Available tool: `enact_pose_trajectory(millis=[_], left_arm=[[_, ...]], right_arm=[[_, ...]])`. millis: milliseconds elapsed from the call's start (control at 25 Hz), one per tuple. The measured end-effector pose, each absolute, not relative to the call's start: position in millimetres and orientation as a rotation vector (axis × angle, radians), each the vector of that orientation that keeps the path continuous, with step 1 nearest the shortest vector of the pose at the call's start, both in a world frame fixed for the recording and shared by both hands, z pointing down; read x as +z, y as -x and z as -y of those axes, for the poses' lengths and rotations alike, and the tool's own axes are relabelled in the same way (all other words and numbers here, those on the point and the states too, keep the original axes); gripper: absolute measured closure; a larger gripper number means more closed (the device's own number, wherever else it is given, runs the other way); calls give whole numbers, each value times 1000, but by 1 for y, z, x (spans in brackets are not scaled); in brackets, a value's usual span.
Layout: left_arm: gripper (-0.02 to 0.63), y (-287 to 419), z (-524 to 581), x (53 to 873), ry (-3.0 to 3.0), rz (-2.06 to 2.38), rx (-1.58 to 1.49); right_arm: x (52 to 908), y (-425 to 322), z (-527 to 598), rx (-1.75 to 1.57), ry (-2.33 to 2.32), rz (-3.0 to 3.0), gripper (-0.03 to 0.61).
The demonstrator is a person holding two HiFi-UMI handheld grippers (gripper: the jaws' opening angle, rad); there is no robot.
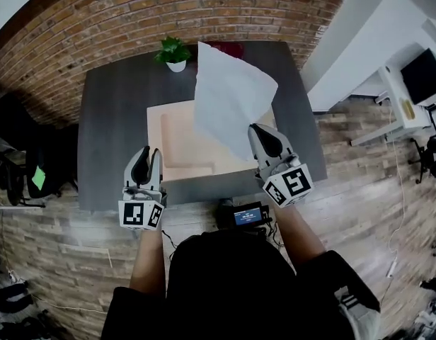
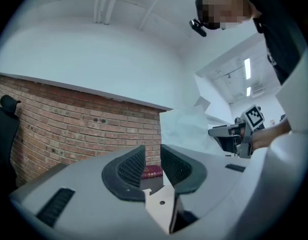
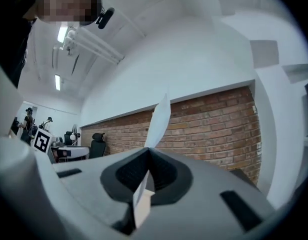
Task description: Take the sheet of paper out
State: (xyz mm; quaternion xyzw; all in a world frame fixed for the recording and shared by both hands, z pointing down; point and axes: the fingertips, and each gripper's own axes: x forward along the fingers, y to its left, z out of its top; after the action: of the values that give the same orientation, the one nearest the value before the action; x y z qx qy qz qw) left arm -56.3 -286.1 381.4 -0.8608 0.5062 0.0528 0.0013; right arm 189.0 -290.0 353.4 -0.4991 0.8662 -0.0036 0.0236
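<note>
Apparently lifting out: sheet of paper [image 1: 228,94] pinched in shut right gripper [image 1: 264,137] jaws, fanning beyond them above box [image 1: 177,140]; left gripper [image 1: 146,154] jaws parted, empty; next likely carrying clear.

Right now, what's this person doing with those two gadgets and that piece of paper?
A person is working with a hand-held gripper in each hand. The right gripper has its jaws shut on a white sheet of paper, holding it up over a shallow open box on the dark table. The left gripper hovers near the box's front edge, its jaws apart with nothing between them.
</note>
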Motion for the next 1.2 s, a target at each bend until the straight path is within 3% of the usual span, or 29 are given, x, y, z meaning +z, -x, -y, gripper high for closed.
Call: enact_pose_trajectory(millis=[640, 1200], left_arm=[[528, 126, 117, 406, 2760, -1557, 170], [528, 75, 12, 412, 2817, -1532, 181]], right_arm=[[372, -110, 123, 1, 1616, -2691, 575], [395, -144, 25, -68, 1554, -2730, 575]])
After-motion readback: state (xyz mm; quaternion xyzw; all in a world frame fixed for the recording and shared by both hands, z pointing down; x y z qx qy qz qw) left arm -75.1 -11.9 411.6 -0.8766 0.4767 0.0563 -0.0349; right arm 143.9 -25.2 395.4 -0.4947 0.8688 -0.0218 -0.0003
